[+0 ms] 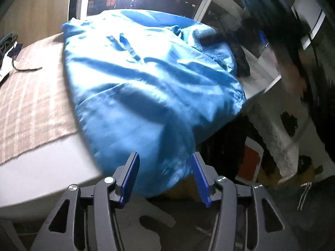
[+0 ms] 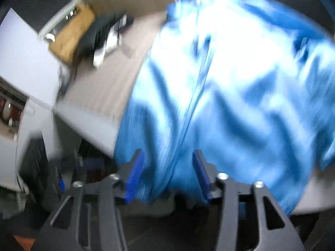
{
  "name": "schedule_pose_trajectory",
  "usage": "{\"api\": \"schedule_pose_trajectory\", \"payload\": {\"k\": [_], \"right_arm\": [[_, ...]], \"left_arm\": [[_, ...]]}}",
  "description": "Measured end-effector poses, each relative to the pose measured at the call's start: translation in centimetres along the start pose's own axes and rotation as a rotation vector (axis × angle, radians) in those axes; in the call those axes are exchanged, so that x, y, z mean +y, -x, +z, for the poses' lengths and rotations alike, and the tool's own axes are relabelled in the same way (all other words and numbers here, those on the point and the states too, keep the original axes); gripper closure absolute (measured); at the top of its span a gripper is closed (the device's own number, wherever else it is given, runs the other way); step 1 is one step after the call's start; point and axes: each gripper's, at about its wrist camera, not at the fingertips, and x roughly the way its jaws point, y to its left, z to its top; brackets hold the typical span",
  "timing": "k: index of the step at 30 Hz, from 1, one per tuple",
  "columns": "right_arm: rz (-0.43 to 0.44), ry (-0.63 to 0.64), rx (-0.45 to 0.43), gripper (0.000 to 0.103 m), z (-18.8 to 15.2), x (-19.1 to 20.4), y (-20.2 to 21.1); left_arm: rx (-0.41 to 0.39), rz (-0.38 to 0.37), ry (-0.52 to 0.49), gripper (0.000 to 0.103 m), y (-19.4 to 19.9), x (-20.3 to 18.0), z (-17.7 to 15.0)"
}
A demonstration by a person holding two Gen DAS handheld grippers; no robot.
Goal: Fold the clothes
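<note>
At the bottom of each view, the left gripper (image 1: 165, 175) and right gripper (image 2: 168, 171) stand parted, pads pressing nothing — between them hangs the blue garment's (image 1: 146, 79) hem, the garment spreading beyond over the white table (image 1: 52, 163) — crumpled, glaring mid-frame.

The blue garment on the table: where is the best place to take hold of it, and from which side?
Probably the blue garment is best gripped at its hem, which hangs over the near table edge. Come from the near side: that edge hangs free.
</note>
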Motion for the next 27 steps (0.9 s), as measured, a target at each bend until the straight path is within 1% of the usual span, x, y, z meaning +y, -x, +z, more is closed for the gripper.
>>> {"api": "schedule_pose_trajectory", "payload": {"k": [2, 4, 5, 7, 8, 10, 11, 13, 15, 17, 18, 19, 20, 21, 22, 23, 27], "right_arm": [[-0.026, 0.033, -0.053, 0.052, 4.7, -0.9, 0.4], [-0.061, 0.063, -0.056, 0.051, 8.6, -1.8, -1.2], [-0.078, 0.078, -0.055, 0.051, 10.6, -2.2, -2.0], [-0.089, 0.106, -0.028, 0.051, 14.8, -3.6, -5.1], [-0.093, 0.118, -0.011, 0.051, 16.3, -4.7, -6.2], [-0.102, 0.142, 0.039, 0.051, 19.1, -5.9, -10.0], [-0.098, 0.164, 0.069, 0.051, 20.1, -5.9, -11.7], [-0.100, 0.216, 0.122, 0.051, 21.5, -5.5, -15.3], [-0.125, 0.264, 0.176, 0.051, 21.9, -5.0, -18.4], [-0.137, 0.309, 0.222, 0.051, 22.2, -5.1, -20.9], [-0.135, 0.320, 0.233, 0.051, 22.3, -5.2, -21.5], [-0.117, 0.329, 0.240, 0.051, 22.2, -5.4, -21.9], [-0.097, 0.337, 0.247, 0.056, 22.2, -5.5, -22.3], [-0.070, 0.338, 0.248, 0.075, 22.2, -5.5, -22.4], [-0.051, 0.347, 0.250, 0.086, 22.1, -5.4, -22.5], [-0.033, 0.357, 0.254, 0.093, 22.1, -5.1, -22.6], [0.010, 0.431, 0.248, 0.097, 21.8, -3.4, -22.3]], "left_arm": [[0.008, -0.012, 0.025, 0.053, -1.4, -0.9, 0.5], [0.028, -0.006, 0.038, 0.052, -2.9, -1.6, 1.1], [0.036, 0.011, 0.037, 0.052, -3.6, -2.0, 1.3], [0.053, 0.038, 0.055, 0.052, -4.9, -2.6, 1.8], [0.062, 0.051, 0.067, 0.052, -5.6, -2.9, 2.0], [0.083, 0.076, 0.082, 0.052, -7.0, -3.3, 2.4], [0.093, 0.092, 0.087, 0.052, -7.6, -3.5, 2.6], [0.107, 0.133, 0.098, 0.052, -8.6, -3.8, 2.9], [0.115, 0.168, 0.108, 0.052, -9.4, -4.0, 3.2], [0.105, 0.187, 0.119, 0.052, -9.6, -4.1, 3.4], [0.100, 0.196, 0.124, 0.053, -9.6, -4.1, 3.5], [0.095, 0.205, 0.129, 0.060, -9.7, -4.2, 3.6], [0.094, 0.218, 0.135, 0.068, -9.8, -4.2, 3.7], [0.097, 0.230, 0.141, 0.081, -9.9, -4.1, 3.8], [0.102, 0.236, 0.147, 0.082, -10.0, -4.0, 3.9], [0.106, 0.242, 0.153, 0.083, -10.0, -3.9, 4.0], [0.111, 0.253, 0.183, 0.087, -9.8, -3.6, 4.0]]}}
